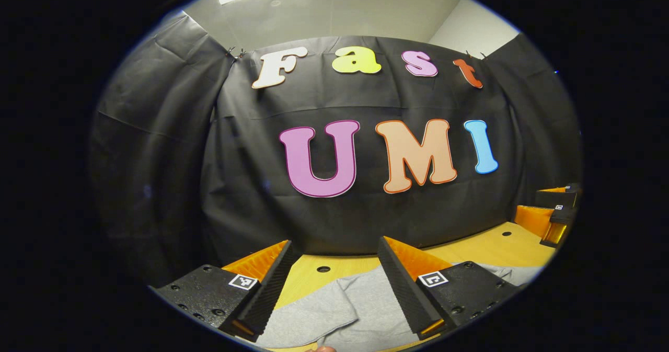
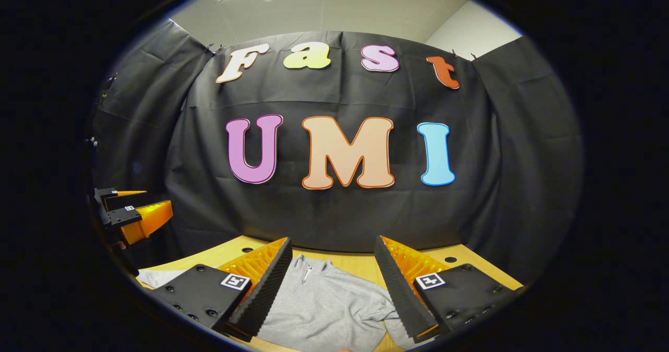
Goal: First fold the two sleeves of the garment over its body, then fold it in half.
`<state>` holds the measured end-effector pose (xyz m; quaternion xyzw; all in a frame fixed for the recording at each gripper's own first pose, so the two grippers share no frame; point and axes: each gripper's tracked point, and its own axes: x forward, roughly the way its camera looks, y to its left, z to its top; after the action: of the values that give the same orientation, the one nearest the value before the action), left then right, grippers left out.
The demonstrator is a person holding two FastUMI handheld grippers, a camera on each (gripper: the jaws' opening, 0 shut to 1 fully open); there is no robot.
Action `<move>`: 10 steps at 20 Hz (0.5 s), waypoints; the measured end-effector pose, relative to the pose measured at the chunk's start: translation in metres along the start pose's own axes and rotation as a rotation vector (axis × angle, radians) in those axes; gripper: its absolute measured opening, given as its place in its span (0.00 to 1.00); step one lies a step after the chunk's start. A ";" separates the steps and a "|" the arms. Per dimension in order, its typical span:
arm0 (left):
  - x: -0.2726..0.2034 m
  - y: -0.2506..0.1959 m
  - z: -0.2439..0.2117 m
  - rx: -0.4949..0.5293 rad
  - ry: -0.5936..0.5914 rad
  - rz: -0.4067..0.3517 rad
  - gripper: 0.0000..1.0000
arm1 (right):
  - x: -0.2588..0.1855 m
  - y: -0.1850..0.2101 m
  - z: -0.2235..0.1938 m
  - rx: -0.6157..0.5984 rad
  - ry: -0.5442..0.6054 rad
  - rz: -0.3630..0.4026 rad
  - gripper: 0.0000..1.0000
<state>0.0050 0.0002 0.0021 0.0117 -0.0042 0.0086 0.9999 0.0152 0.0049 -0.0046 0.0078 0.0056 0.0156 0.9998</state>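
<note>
A: Where is the garment (image 2: 326,307)?

B: Flat on the wooden table (image 2: 360,260), collar and zip toward the booth wall; a sleeve bunches beside its body, on the side toward the right gripper's (image 2: 332,284) outer finger.

A: And the grippers?

B: Both spread wide, grasping nothing; the left gripper (image 1: 334,284) hangs above the garment's other side, where grey cloth lies between its fingers; the right hangs above the chest, below the collar.

A: How would you start well?

B: I'd judge neither sleeve is folded yet; come down on one cuff, pinch a single layer, lift it low, carry it across the body, lay it flat; keep the body from dragging.
</note>
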 end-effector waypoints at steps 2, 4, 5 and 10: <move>0.007 -0.003 0.000 0.000 0.000 0.002 0.95 | 0.002 -0.001 -0.001 0.001 0.001 0.000 0.99; 0.009 -0.004 0.000 0.004 -0.002 0.000 0.95 | 0.004 -0.002 -0.002 0.013 0.007 0.006 0.99; 0.010 -0.006 0.000 0.006 -0.002 -0.002 1.00 | 0.006 -0.004 -0.003 0.015 0.008 0.000 1.00; 0.013 -0.016 -0.001 -0.010 0.000 -0.017 1.00 | 0.007 -0.037 -0.006 0.010 0.014 -0.050 1.00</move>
<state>0.0179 -0.0156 0.0010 0.0069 -0.0041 -0.0001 1.0000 0.0231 -0.0321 -0.0110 0.0125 0.0130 -0.0092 0.9998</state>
